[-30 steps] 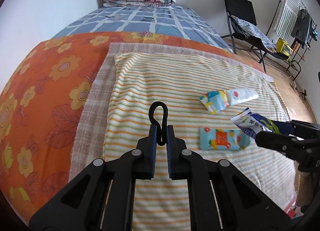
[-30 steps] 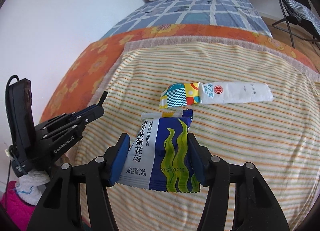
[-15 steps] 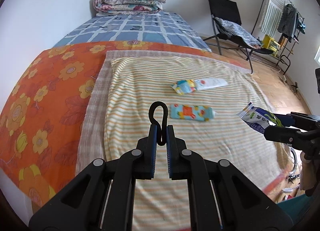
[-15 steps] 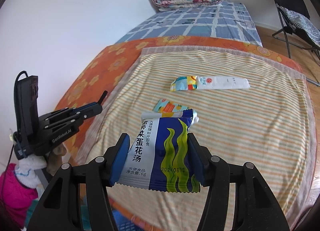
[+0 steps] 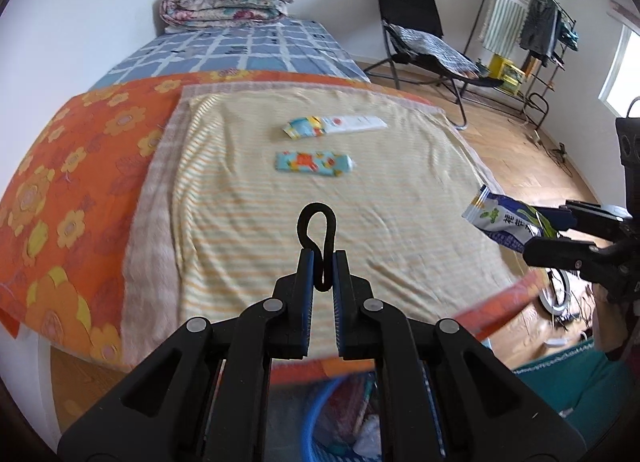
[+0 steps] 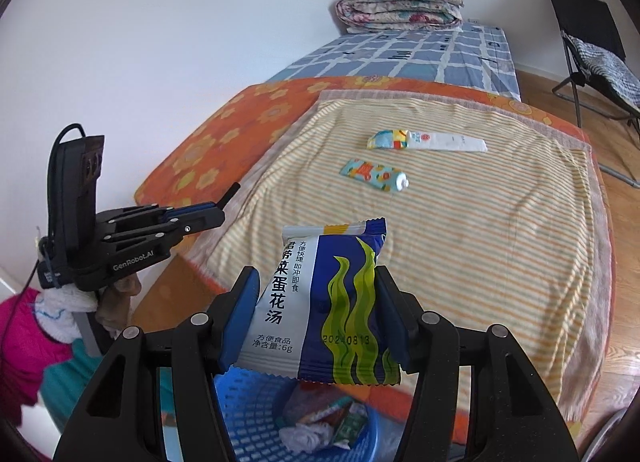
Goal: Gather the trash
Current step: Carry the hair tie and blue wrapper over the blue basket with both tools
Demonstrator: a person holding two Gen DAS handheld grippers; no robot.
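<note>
So your right gripper (image 6: 316, 314) has the blue soup packet (image 6: 324, 302) pinched by its two side edges, standing up with its long axis running along the fingers, and the thing that matters is what's directly under it: the blue basket (image 6: 256, 414) sits right below the packet's bottom edge, already holding crumpled paper and a few wrappers. Looks to me like you just need to let go and it drops straight in, though the packet hangs toward the basket's near rim rather than dead centre, so I'd nudge it a bit over the middle first. Your left gripper (image 5: 320, 262) is clamped down on a thin black loop of a hook (image 5: 318, 238), so it's not free for grabbing anything. Still on the striped blanket (image 6: 500, 262), well away from both claws: a teal-and-orange tube (image 6: 374, 174) and behind it a white tube (image 6: 428, 141), both lying crosswise. The right wrist view shows the inside of the basket clearly; the left wrist view only catches a blurry slice of it between the fingers, but it does show the packet from the side, sticking out past the bed's edge.
</note>
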